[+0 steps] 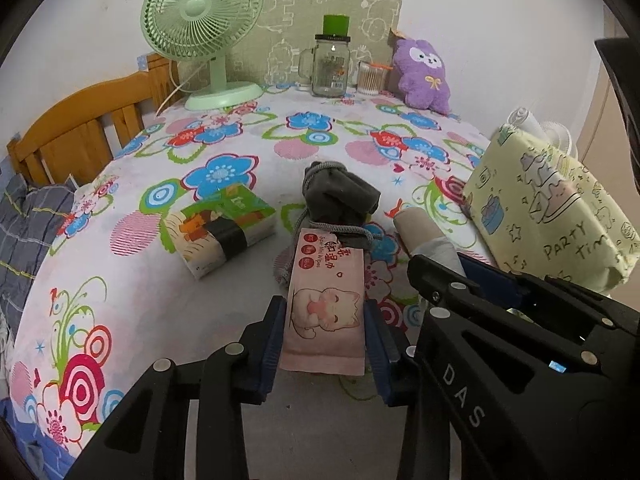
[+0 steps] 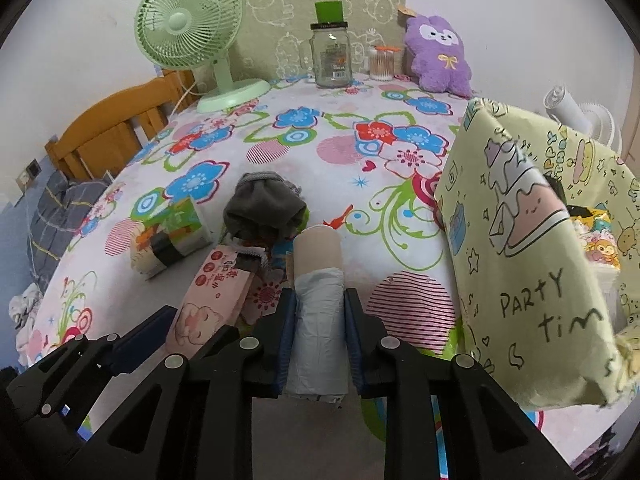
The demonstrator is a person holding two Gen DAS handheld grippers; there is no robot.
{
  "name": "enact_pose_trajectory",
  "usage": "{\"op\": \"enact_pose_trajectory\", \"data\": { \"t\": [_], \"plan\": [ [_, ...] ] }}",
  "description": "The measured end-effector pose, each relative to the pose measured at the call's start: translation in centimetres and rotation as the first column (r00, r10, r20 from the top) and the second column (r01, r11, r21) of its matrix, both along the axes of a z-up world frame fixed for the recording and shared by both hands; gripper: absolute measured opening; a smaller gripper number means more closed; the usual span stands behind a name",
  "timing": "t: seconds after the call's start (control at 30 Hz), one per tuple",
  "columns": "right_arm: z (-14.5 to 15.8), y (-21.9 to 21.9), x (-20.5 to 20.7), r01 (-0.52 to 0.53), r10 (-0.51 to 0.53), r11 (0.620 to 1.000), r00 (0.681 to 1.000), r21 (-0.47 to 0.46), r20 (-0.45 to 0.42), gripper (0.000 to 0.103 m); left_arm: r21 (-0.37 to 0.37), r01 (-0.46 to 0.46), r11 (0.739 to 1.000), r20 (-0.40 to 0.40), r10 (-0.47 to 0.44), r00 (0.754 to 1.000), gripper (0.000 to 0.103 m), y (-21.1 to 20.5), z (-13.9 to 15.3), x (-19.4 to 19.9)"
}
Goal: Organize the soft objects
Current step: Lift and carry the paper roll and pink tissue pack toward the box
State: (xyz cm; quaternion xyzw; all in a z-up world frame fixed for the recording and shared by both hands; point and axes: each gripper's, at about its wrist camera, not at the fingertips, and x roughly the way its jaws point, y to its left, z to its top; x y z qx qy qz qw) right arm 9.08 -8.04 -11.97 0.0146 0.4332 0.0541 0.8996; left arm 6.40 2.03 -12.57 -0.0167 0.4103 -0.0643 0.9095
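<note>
On the flowered bedsheet (image 1: 224, 288), both tools busy. Left gripper (image 1: 324, 336) clamped on a pink wet-wipes pack (image 1: 324, 300), pads squeezing its long sides; "Mini Wipes" legible beside Chinese characters, cartoon cat printed below (smaller print too tiny to read). Long axis running away from the camera, far end touching a grey drawstring pouch (image 1: 340, 196). Right gripper (image 2: 320, 320) clenched around a roll of grey bags (image 2: 318, 312) on a cardboard tube, bare tube end pointing up the bed toward the pouch, long axis likewise along the fingers. "DAS" stamped on the black gripper body in the left view. Just right, a pale yellow bag (image 2: 532, 264) standing open, hand-lettered "PARTY TIM". Left of the wipes, a green tissue pack (image 1: 224, 232), lying flat. Far back: green fan (image 1: 200, 32), glass jar (image 1: 330, 64), purple plush (image 1: 424, 76).
</note>
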Motion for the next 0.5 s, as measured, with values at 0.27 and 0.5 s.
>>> {"op": "enact_pose_trajectory", "data": {
  "t": [0.27, 0.5],
  "plan": [
    [1.8, 0.0, -0.9, -0.008, 0.008, 1.0, 0.999, 0.007, 0.04, 0.026, 0.0, -0.008, 1.0, 0.04, 0.008, 0.999, 0.039, 0.0, 1.7, -1.1],
    [3.5, -0.1, -1.7, -0.011, 0.01, 1.0, 0.997, 0.012, 0.075, 0.026, 0.001, -0.01, 1.0, 0.075, 0.01, 0.997, 0.039, 0.0, 3.4, -1.8]
  ]
}}
